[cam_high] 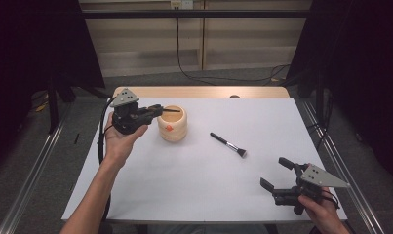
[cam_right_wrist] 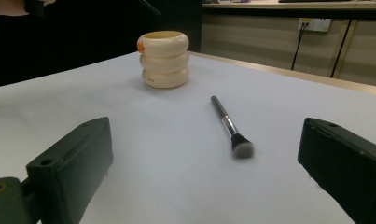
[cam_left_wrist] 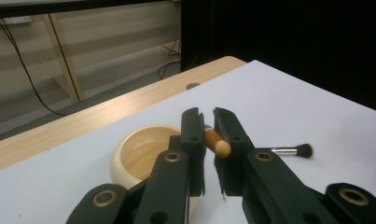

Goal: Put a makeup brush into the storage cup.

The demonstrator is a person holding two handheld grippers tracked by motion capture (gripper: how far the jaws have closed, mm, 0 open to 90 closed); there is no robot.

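My left hand-held gripper [cam_left_wrist: 208,122] is clamped on a wooden-handled brush [cam_left_wrist: 216,142], holding it over the cup [cam_high: 172,124]. My right hand-held gripper [cam_high: 277,172] gapes wide and empty, well apart from the cup; a second brush [cam_high: 228,144] lies on the surface [cam_high: 199,190] between them.

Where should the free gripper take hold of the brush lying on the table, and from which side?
Grip the brush on its thin black handle, near the middle, from above. It lies flat, so the right gripper, jaws open, can straddle the handle crosswise, clear of the soft bristles.
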